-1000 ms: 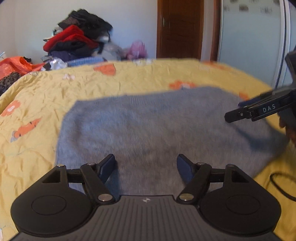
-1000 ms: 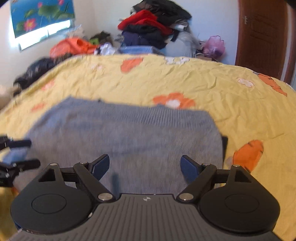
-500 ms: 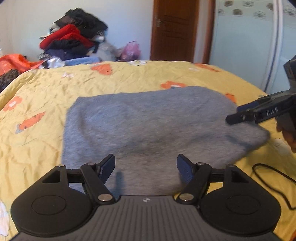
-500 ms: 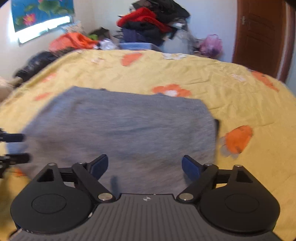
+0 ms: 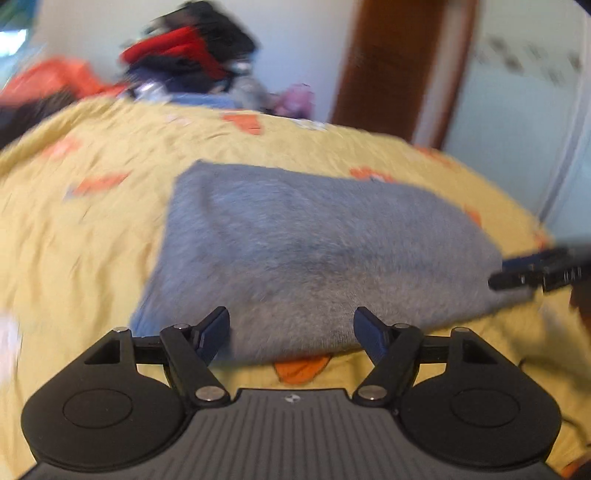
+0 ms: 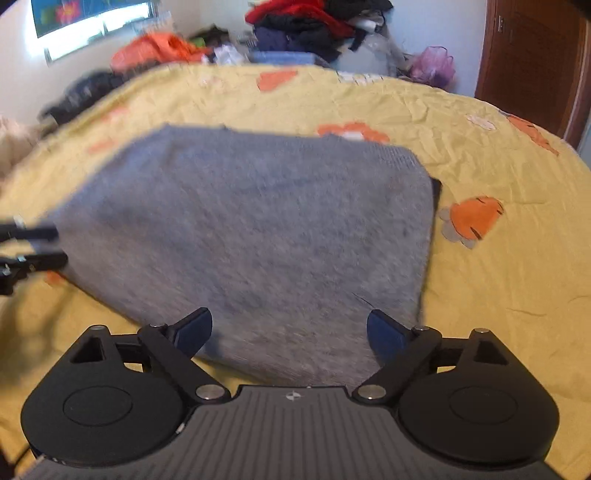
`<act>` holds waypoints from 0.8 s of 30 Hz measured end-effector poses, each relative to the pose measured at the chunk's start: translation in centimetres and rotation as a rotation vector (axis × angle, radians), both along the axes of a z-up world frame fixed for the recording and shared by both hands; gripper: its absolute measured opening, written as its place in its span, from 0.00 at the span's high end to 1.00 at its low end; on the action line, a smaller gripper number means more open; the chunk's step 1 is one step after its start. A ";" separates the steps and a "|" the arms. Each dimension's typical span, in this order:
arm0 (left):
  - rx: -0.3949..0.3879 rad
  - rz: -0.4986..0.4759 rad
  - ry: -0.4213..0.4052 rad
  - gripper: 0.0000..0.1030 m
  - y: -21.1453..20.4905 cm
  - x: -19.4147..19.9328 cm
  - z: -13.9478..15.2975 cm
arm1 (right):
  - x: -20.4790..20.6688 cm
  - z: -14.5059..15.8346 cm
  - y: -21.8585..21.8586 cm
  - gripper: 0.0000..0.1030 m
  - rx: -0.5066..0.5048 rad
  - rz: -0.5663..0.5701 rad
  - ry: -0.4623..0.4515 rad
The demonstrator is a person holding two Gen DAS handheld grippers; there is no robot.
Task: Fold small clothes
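Observation:
A grey knitted garment [image 5: 314,254] [image 6: 258,229] lies flat as a folded rectangle on the yellow flowered bedsheet [image 5: 85,258] [image 6: 498,295]. My left gripper [image 5: 291,328] hovers open over the garment's near edge, with nothing between its fingers and an orange flower print just below it. In the right wrist view my right gripper [image 6: 288,325] stands wide open above the near right part of the garment, pads off the cloth. Each gripper also shows in the other's view: the right gripper [image 5: 535,271] beside the garment's right corner, the left gripper [image 6: 33,247] at its left edge.
A heap of clothes [image 6: 317,22] and an orange garment [image 6: 159,48] lie beyond the bed's far edge, with a purple bag [image 6: 432,62] beside them. A wooden door [image 6: 532,55] and a pale wardrobe panel [image 5: 524,110] stand at the right.
Both grippers have drawn back toward the garment's near edge, and sheet now shows under the left one. The left view has rolled. The right jaws stand slightly wider.

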State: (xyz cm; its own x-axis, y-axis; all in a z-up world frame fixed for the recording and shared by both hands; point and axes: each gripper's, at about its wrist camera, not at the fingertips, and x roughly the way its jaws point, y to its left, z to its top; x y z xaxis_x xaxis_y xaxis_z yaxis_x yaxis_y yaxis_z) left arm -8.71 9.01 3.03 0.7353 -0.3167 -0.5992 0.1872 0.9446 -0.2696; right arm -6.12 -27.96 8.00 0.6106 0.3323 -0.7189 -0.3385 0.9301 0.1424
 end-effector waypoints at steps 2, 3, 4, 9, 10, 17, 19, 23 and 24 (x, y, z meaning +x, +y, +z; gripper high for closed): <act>-0.137 0.107 0.056 0.28 2.1 -1.2 -0.3 | -0.3 0.9 -0.2 0.07 0.065 0.001 -0.006; -0.201 0.163 0.083 0.28 3.1 -1.7 -0.6 | -0.2 1.2 -0.1 0.07 0.088 0.000 0.000; -0.261 0.214 0.100 0.28 3.9 -1.9 -0.9 | 0.0 1.4 0.0 0.07 0.109 0.004 0.007; -0.537 0.410 0.153 0.28 7.1 -0.9 -2.6 | 1.6 2.7 1.8 0.07 0.149 0.034 0.007; -0.570 0.426 0.161 0.28 7.3 -0.4 -2.7 | 1.6 3.0 2.3 0.07 0.150 0.046 -0.004; -0.577 0.475 0.150 0.35 6.7 1.8 -2.8 | 2.8 4.4 4.8 0.06 0.187 0.085 -0.027; -0.523 0.466 0.144 0.42 6.2 2.2 -2.6 | 3.4 4.5 5.6 0.06 0.206 0.101 -0.017; -0.357 0.461 0.134 0.73 5.1 2.6 -2.4 | 5.5 4.7 8.0 0.06 0.245 0.141 0.030; -0.346 0.458 0.131 0.74 5.1 2.6 -2.4 | 6.2 4.8 8.7 0.06 0.252 0.156 0.042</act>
State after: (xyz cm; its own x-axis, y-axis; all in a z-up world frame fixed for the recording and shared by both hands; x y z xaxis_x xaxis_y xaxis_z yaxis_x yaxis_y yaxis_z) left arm -6.07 14.08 0.61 0.7702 -0.1777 -0.6126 -0.2748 0.7742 -0.5702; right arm 0.11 -19.26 12.81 0.5095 0.5909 -0.6255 -0.4632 0.8010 0.3794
